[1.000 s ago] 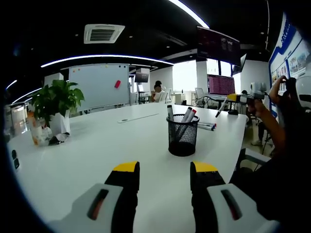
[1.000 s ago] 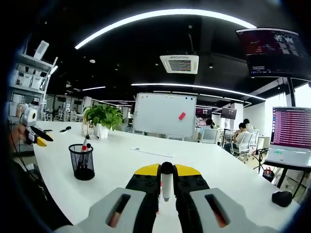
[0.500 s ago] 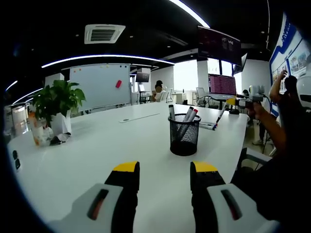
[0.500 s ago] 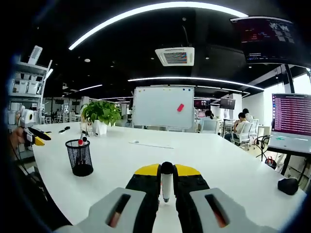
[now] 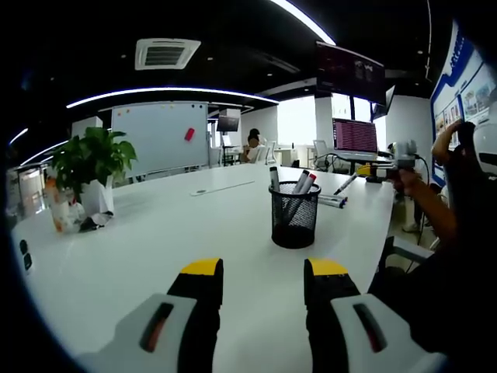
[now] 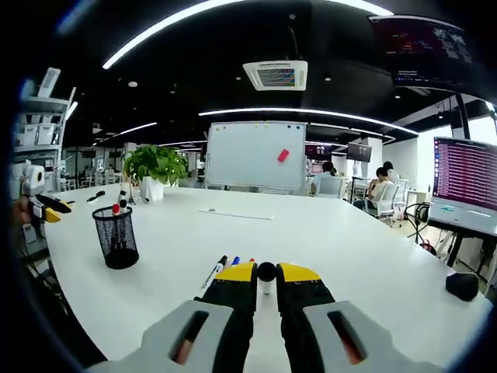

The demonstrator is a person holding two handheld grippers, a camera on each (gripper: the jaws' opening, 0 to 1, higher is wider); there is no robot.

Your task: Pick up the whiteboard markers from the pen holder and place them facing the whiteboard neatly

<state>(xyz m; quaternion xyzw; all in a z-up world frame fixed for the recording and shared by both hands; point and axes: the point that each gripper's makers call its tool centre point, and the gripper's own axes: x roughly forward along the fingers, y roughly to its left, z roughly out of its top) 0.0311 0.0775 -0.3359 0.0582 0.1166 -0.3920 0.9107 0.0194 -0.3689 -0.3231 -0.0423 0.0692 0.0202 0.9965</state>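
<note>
Left gripper (image 5: 264, 280) jaws spread apart, holding nothing, low over white table (image 5: 155, 233), facing black mesh pen holder (image 5: 294, 217) with several whiteboard markers (image 5: 301, 183) upright inside. Right gripper (image 6: 266, 273) jaws clenched on a whiteboard marker (image 6: 266, 276), above the table beside markers lying flat (image 6: 213, 273), pointed toward whiteboard (image 6: 255, 165).

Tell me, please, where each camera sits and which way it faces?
Left gripper view: rides the open left gripper, facing the pen holder and whiteboard; the person's arm with the right gripper shows.
Right gripper view: rides the right gripper, shut on a marker, facing the whiteboard.
Shared: table, pen holder, plant.
</note>
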